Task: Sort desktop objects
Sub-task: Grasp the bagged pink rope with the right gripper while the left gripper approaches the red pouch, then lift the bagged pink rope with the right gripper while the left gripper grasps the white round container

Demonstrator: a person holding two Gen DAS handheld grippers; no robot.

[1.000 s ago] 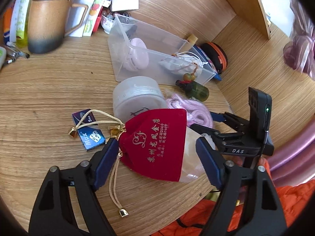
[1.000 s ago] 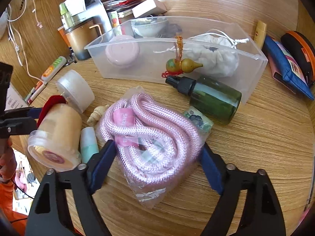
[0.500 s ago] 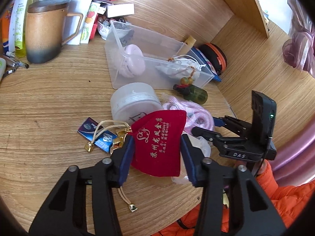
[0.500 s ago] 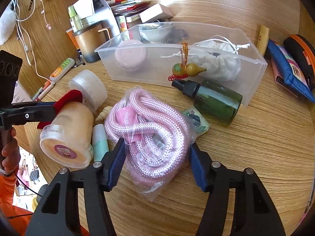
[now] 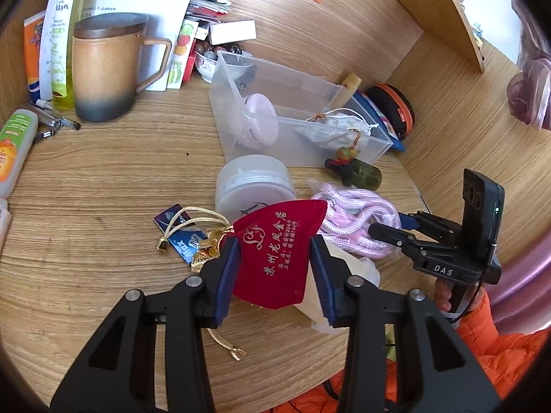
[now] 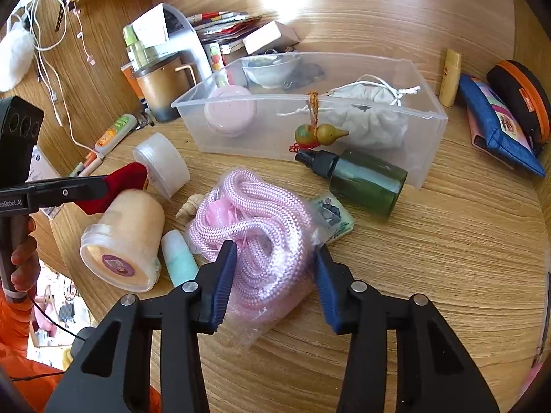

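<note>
Two claws have just been closing and now each pinches something near the table's front edge: the left claw (image 5: 275, 261) squeezes the red velvet pouch (image 5: 275, 258), the right claw (image 6: 273, 275) the bagged pink rope (image 6: 261, 227). Both look ready to be lifted toward the clear bin (image 6: 427, 137) farther back. Beyond it, the wooden table (image 6: 447, 241) stays cluttered to the wall.
</note>
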